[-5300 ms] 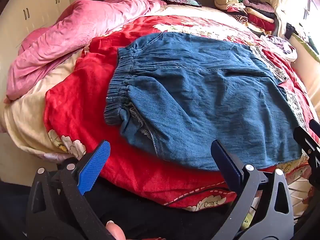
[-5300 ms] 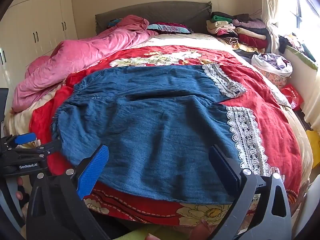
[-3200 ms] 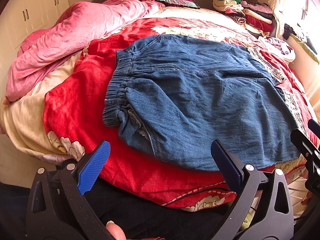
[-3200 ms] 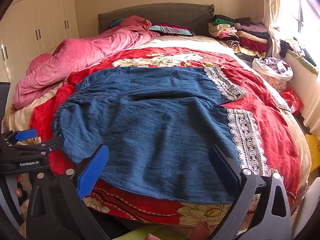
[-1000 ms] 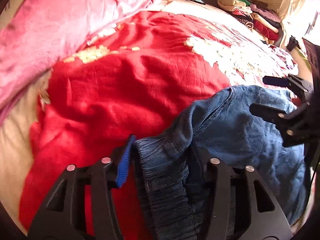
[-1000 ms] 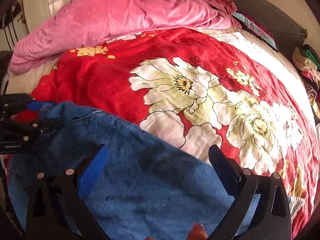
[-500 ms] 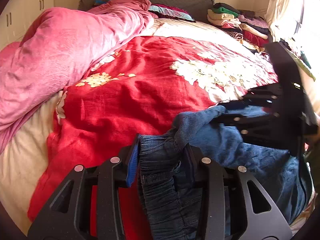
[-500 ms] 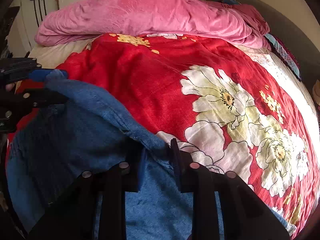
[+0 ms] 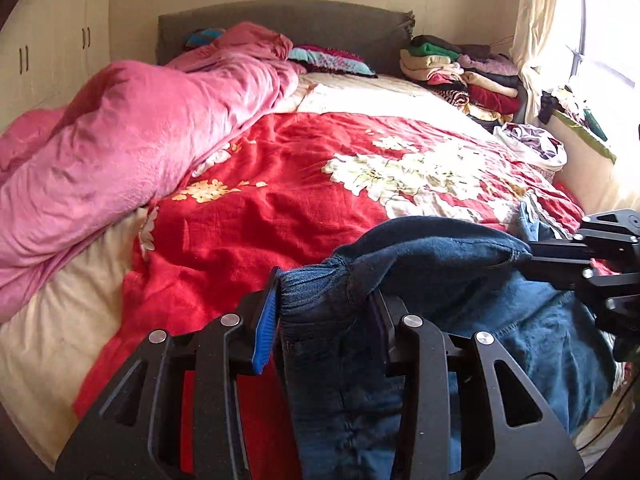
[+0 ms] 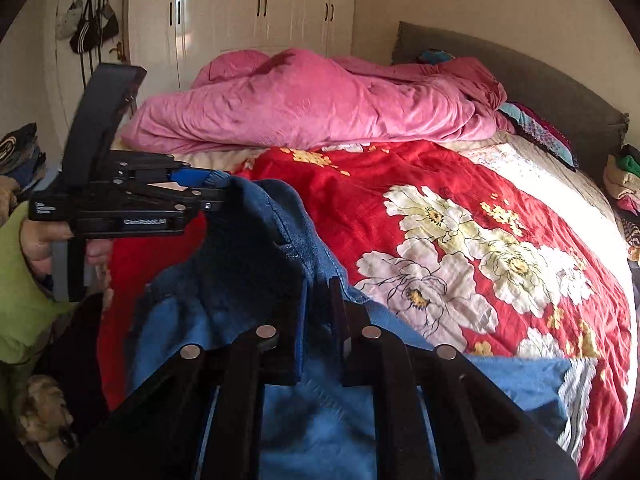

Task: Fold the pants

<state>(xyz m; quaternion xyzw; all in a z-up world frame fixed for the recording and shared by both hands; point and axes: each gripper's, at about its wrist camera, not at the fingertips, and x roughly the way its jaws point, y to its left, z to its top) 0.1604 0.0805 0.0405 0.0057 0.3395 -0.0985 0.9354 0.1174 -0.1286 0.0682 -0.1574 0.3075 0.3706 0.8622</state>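
The blue denim pants (image 9: 460,264) hang lifted off the red floral blanket (image 9: 280,200), held up along one edge. My left gripper (image 9: 322,312) is shut on the gathered elastic waistband, which bulges between its pads. My right gripper (image 10: 320,312) pinches a thin denim edge, its jaws closing tight on the fabric. In the right wrist view the pants (image 10: 248,280) drape between both grippers, with the left gripper (image 10: 208,188) up at the left. The right gripper (image 9: 532,256) shows at the left wrist view's right edge. A lace hem (image 10: 580,384) lies on the blanket.
A pink duvet (image 9: 120,140) is heaped along the bed's left side. Folded clothes (image 9: 460,76) are stacked by the grey headboard (image 9: 280,24). White wardrobes (image 10: 260,20) stand behind. A hand (image 10: 40,240) in a green sleeve holds the left gripper.
The right gripper went from wide open over the denim to shut on its edge. Both grippers rose, lifting the pants, and both views tilted up toward the headboard and wardrobes.
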